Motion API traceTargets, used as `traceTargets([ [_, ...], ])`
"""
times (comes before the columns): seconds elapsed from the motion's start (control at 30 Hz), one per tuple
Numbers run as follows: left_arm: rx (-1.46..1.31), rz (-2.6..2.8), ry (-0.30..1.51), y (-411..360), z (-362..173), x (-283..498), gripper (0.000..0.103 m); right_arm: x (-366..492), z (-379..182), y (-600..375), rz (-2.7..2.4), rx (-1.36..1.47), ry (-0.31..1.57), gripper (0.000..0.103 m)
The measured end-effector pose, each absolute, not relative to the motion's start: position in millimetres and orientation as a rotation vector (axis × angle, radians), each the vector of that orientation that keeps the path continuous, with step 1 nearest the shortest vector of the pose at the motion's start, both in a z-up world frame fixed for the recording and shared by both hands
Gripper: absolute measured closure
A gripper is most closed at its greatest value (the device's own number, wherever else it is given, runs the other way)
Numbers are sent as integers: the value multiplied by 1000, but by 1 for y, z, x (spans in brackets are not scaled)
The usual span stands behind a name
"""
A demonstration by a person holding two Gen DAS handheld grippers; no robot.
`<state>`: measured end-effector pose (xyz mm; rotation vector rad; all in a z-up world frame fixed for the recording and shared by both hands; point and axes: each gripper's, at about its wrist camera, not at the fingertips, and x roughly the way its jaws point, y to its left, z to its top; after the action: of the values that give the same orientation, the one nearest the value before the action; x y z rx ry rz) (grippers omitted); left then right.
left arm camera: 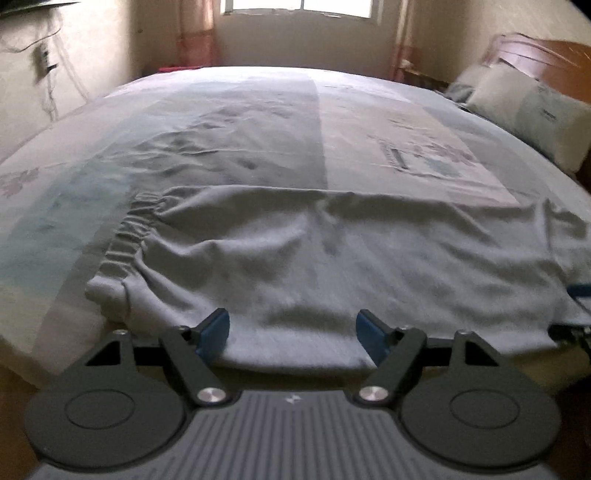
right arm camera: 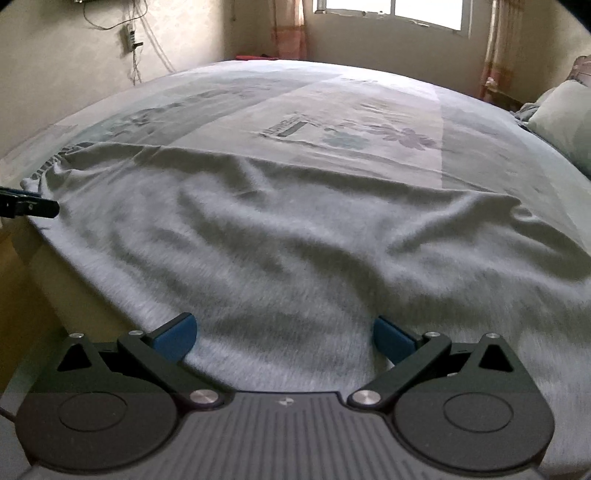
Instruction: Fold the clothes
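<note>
While both fingers (left arm camera: 216, 334) spread wide, grey garment (left arm camera: 314, 258) lies between, ungripped.

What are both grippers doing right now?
Left gripper: open, holding nothing, over the near edge of the grey knit garment.
Right gripper: open, empty, above it.

Dim, backlit window (left arm camera: 295, 7) glare, motion blur
</note>
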<state>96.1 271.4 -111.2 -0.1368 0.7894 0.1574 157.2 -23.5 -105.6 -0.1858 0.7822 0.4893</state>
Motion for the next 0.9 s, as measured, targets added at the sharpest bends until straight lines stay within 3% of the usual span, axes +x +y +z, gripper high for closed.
traceTargets([
  [0.23, -209, 201, 712, 287, -100, 103, 25, 154, -106, -25, 487, -184, 771, 0],
  [0.5, -212, 267, 840, 281, -113, 106, 21, 153, -108, -27, 494, -184, 761, 0],
  [0.7, -230, 206, 749, 287, -97, 122, 20, 152, -109, -25, 485, -183, 748, 0],
  [0.83, -256, 195, 791, 287, -121, 130, 14, 154, -106, -27, 517, -196, 758, 0],
  [0.9, -237, 178, 771, 281, -126, 121, 5, 159, -101, -32, 555, -193, 786, 0],
])
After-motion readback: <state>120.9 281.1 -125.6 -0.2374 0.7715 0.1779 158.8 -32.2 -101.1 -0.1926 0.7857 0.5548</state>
